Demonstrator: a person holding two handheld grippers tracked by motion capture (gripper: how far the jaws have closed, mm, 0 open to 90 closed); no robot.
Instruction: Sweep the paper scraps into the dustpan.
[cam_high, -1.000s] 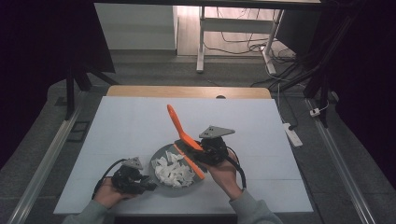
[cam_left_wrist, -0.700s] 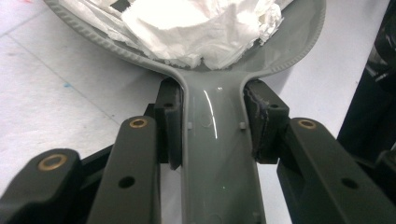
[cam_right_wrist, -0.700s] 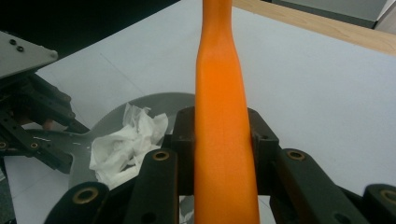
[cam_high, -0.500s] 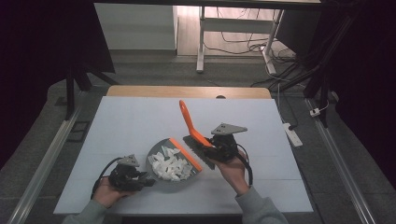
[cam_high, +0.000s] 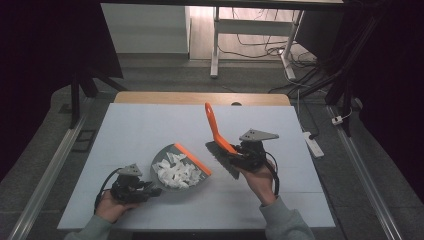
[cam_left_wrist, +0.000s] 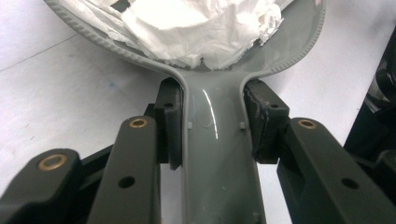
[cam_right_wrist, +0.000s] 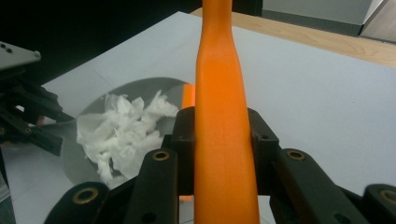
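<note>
The left tool (cam_high: 131, 186) sits at the lower left of the high view, held in the left hand (cam_high: 111, 206), its jaws closed on a grey handle. The right tool (cam_high: 245, 155), right of centre, is gripped by the right hand (cam_high: 257, 175), jaws clamped on an orange handle.

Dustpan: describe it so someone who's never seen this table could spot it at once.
On the pale table, look at the near edge, left of centre, just ahead of the person's left hand. The dustpan is the grey scoop whose handle is clamped in the left tongs. It alone holds a heap of torn white paper and has an orange front lip.
</note>
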